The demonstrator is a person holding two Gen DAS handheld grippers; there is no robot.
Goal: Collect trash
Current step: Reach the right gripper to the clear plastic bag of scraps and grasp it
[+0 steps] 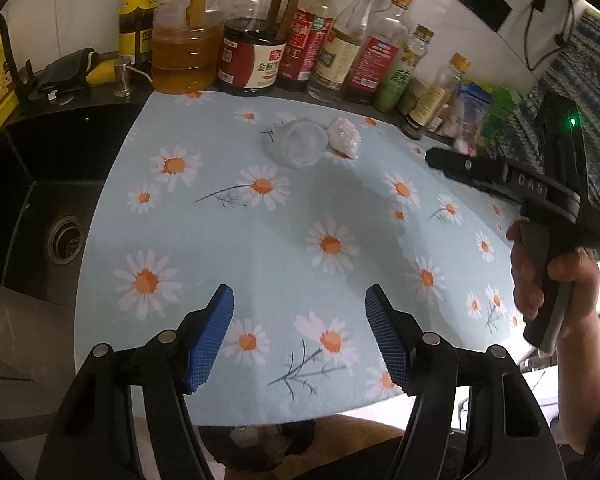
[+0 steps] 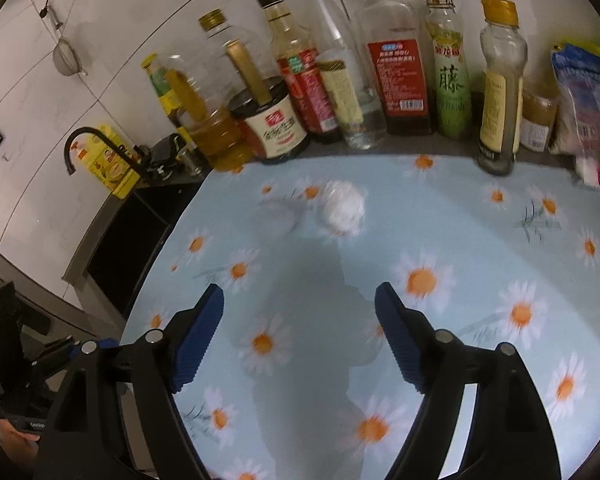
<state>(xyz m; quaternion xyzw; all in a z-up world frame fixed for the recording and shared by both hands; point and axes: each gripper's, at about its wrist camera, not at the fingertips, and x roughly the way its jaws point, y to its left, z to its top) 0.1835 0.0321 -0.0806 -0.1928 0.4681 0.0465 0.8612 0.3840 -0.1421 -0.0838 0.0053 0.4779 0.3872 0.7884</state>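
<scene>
A clear plastic cup lies on its side at the far part of the daisy tablecloth, and a crumpled white wad rests against its right side. My left gripper hangs open over the near part of the cloth with nothing between its blue pads. The right gripper, held by a hand, reaches in from the right, its tips a short way right of the wad. In the right wrist view that gripper is open and empty; the wad and the blurred cup lie ahead of it.
A row of oil and sauce bottles lines the back edge against the wall, with packets at its right end. A black sink with a tap borders the cloth on the left. Something brownish shows below the front edge.
</scene>
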